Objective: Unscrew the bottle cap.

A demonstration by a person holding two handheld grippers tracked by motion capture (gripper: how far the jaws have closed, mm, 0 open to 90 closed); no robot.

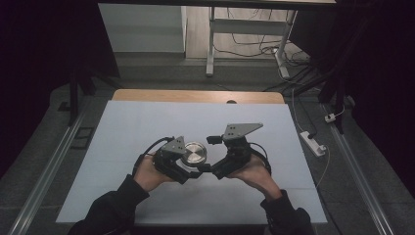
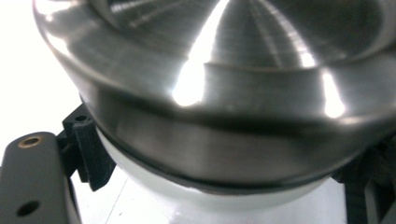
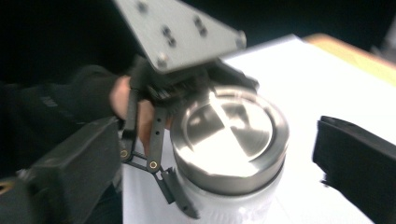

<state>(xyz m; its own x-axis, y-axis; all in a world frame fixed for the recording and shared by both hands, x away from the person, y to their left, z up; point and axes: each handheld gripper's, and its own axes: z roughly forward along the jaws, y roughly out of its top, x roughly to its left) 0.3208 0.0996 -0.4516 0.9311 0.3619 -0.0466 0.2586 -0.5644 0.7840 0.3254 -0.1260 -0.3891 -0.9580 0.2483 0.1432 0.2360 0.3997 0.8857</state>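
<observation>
Two grippers at one jar, mid-table; left gripper (image 1: pixel 188 166) clamped on the jar (image 1: pixel 194 152), jaws against the white body just under the steel lid (image 3: pixel 229 137); in the left gripper view the lid (image 2: pixel 224 70) sits right at the camera, a black jaw pad pressed to the white wall below the lid's dark seal; the other pad at the far right edge, partly cut off.

Right gripper (image 1: pixel 211 167) wide open; nothing between its jaws; in the right gripper view one black jaw stands left of the jar, the other right of it, both apart from it; the jar (image 3: pixel 233 205) sits between and beyond them, upright; frame is motion-blurred, so exact gap is hard to judge; the left gripper (image 3: pixel 182 205) shows there too, grey plate on top, linkage running down to the jar's white body, a hand (image 3: pixel 135 107) behind it.

Jar stands on a white sheet (image 1: pixel 147 122) covering most of a wooden table (image 1: pixel 195 95); wood strip bare along the far edge. Room dark at both sides; grey floor; a white desk leg (image 1: pixel 210 44) and loose cables (image 1: pixel 254 46) behind the table; a power strip (image 1: pixel 313 143) on the floor at right; black sleeves come in from the bottom.
</observation>
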